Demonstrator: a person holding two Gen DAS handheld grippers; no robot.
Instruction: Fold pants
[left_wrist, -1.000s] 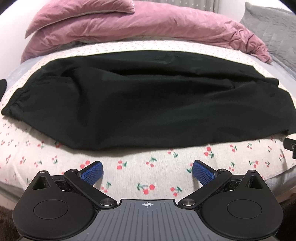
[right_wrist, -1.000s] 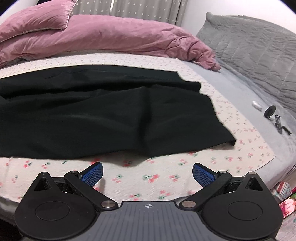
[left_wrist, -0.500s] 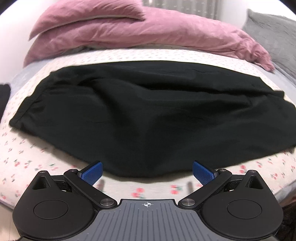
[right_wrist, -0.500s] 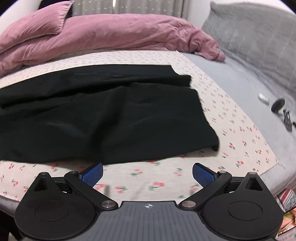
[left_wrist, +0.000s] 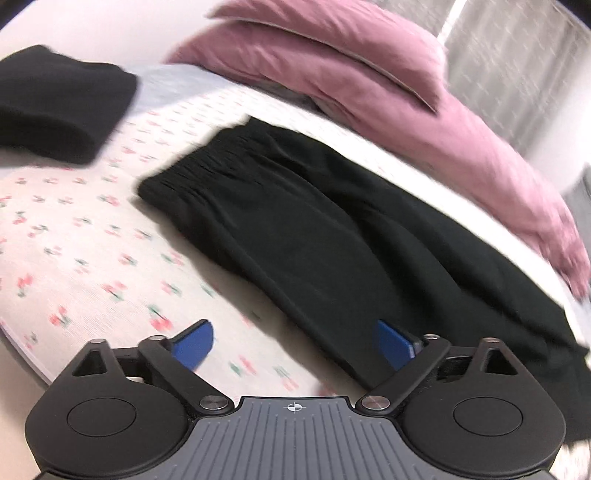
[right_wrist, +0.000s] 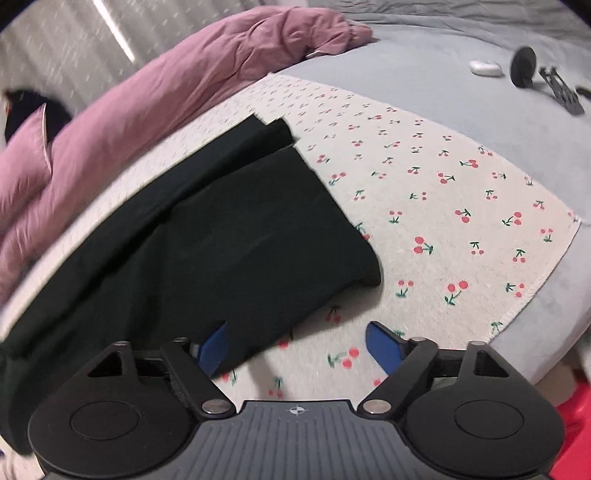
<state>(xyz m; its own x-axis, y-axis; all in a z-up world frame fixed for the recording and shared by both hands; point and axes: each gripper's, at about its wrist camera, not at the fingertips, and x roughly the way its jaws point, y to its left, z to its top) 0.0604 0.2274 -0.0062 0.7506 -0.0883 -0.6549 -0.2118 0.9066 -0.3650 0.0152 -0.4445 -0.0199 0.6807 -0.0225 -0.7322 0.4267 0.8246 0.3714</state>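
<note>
The black pants (left_wrist: 332, 236) are laid lengthwise across the cherry-print sheet (left_wrist: 74, 236) on the bed, already doubled leg over leg. In the left wrist view the gathered waistband (left_wrist: 207, 162) sits in the upper middle of the frame; in the right wrist view the leg hems (right_wrist: 321, 206) end near the frame's centre, with bare sheet to their right.

The step in hand is judged to be the taking up of the two ends for a fold across the length. It is done well if each near corner is pinched through all layers at once, so that no leg is left behind, and if both ends are lifted together and kept taut enough that no crease is dragged into the middle. The sheet beneath should be kept out of the pinch.

The left gripper (left_wrist: 295, 343) is tilted down toward the bed and rolled, so that the bed runs slantwise through the frame. Its fingers have just been closing a little yet stand well apart; the near edge of the pants lies between them at lower centre, and no pad is seen pressing on cloth. The right gripper (right_wrist: 299, 347) is likewise pitched down and rolled, its fingers also just narrowed but apart, with the near edge of the cloth over its left pad (right_wrist: 212, 349) and nothing clamped.
</note>
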